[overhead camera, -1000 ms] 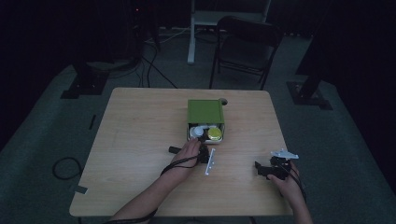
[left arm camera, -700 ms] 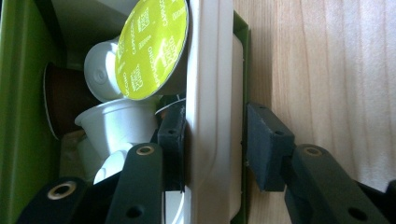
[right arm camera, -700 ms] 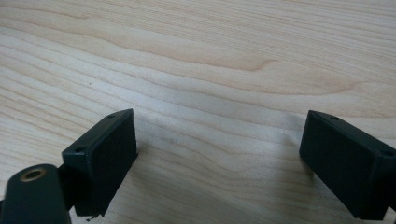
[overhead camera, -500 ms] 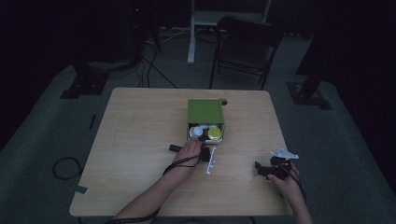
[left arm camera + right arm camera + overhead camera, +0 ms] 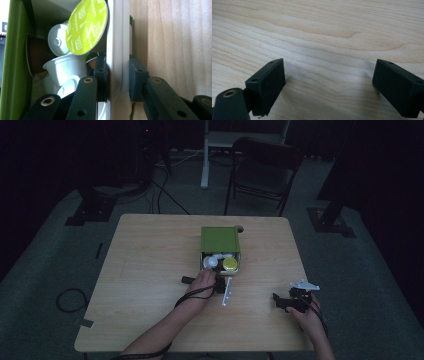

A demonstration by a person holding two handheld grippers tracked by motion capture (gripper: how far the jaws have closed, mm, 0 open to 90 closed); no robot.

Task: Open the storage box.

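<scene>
Green box-shaped capsule holder (image 5: pixel 220 240) sits near the middle of the pale wooden table (image 5: pixel 150 270), slightly toward the far edge, with its white plastic drawer (image 5: pixel 220 264) pulled part-way out toward the person's side. Drawer holds loose coffee capsules: a lime-green foil-lidded capsule (image 5: pixel 86 26), white plastic ones (image 5: pixel 65 71), a brown one (image 5: pixel 35 56) at the back. Left gripper (image 5: pixel 117 75) has just been closing and now clamps the white drawer front panel (image 5: pixel 117 37), one pad (image 5: pixel 100 75) inside among the capsules, the other pad (image 5: pixel 135 77) outside on the table side; in the high view the left hand (image 5: pixel 202 281) covers it right at the drawer front. Right gripper (image 5: pixel 329 82) has jaws wide apart over bare wood, nothing between them; in the high view it rests near the table's near right corner (image 5: pixel 292 301), well apart from the box. Handling judgement: drawer looks like thin stiff plastic, light, smooth so somewhat slippery; front lip is the sensible hold, as taken. Capsules are loose and light, could rattle or tip out if the drawer is jerked; the box itself is likely light and may slide with the pull unless steadied. A thin white perforated strip (image 5: pixel 227 292) lies just beside the left hand, toward the near edge.
</scene>
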